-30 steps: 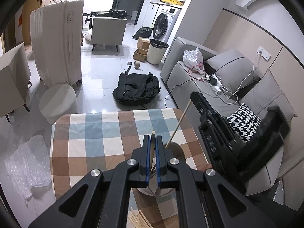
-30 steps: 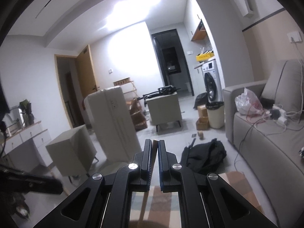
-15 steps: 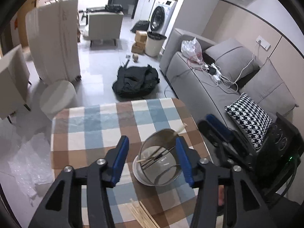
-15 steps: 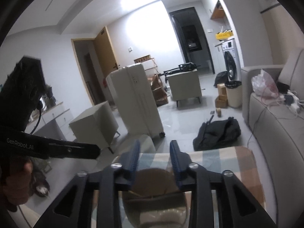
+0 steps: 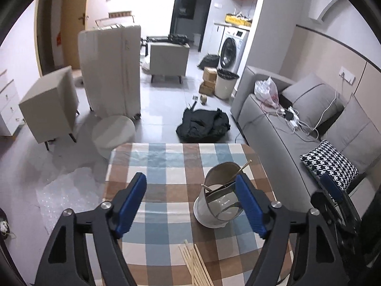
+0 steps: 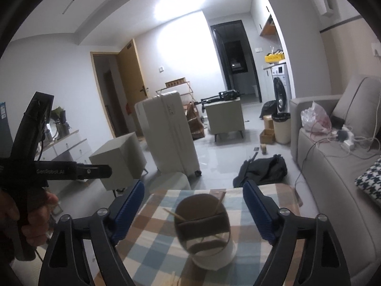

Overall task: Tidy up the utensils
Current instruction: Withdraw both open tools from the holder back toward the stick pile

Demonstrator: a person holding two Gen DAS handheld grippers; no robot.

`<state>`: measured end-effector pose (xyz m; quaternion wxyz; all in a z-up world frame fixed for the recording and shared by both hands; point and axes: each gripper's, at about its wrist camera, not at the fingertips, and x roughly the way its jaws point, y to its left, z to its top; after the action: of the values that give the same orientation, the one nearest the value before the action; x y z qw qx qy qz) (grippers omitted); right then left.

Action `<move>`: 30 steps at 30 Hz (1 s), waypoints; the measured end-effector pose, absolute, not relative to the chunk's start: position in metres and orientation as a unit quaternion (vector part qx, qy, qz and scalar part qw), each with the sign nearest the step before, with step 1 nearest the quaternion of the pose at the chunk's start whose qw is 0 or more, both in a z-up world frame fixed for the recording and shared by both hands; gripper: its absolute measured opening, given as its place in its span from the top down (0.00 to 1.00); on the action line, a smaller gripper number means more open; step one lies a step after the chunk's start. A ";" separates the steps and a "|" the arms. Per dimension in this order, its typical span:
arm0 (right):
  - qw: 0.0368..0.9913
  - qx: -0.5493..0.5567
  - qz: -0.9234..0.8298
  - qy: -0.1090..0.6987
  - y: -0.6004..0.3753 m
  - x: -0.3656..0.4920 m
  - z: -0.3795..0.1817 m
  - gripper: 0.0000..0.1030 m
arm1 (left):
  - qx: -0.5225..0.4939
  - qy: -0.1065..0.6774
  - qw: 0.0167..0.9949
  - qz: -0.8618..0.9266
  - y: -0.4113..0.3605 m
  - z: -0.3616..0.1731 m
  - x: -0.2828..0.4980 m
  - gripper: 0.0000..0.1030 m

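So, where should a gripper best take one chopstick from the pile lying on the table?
Grip one outer chopstick of the pile near its far end, from above, fingers across its width. The sticks lie flat and fan apart there, just short of the holder.

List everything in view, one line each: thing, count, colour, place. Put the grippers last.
Table: one, blue, brown and white checked cloth, foreground.
Holder: one, white and grey, on the table's right half.
Chopsticks in holder: at least two, pale wood, leaning.
Loose chopsticks: a bundle, pale wood, table's near edge.
Suitcase: one, cream, upright on the floor.
Bag: one, black, on the floor.
Sofa: one, grey, right.
Left gripper: open, above the table.
Right gripper: open, around the holder's view.
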<state>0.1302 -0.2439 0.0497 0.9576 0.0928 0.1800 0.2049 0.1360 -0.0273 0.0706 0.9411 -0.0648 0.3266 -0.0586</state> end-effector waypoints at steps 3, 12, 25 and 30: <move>0.960 0.091 0.200 0.173 -0.243 0.108 0.056 0.06 | -0.064 0.306 0.949 -0.044 -0.027 0.072 0.124 0.21; 0.962 0.093 0.191 0.169 -0.238 0.069 0.057 0.00 | -0.062 0.281 0.957 -0.036 -0.030 0.053 0.103 0.13; 0.954 0.061 0.174 0.235 -0.232 0.050 0.008 0.00 | -0.063 0.305 0.949 -0.049 -0.032 -0.009 0.092 0.09; 0.941 0.072 0.162 0.289 -0.235 0.059 -0.025 0.00 | -0.059 0.341 0.936 -0.057 -0.036 -0.047 0.100 0.09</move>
<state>0.0585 -0.2351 -0.0253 0.9407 0.0721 0.2890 0.1621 0.0998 -0.0363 -0.0472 0.9364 -0.0589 0.3413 -0.0567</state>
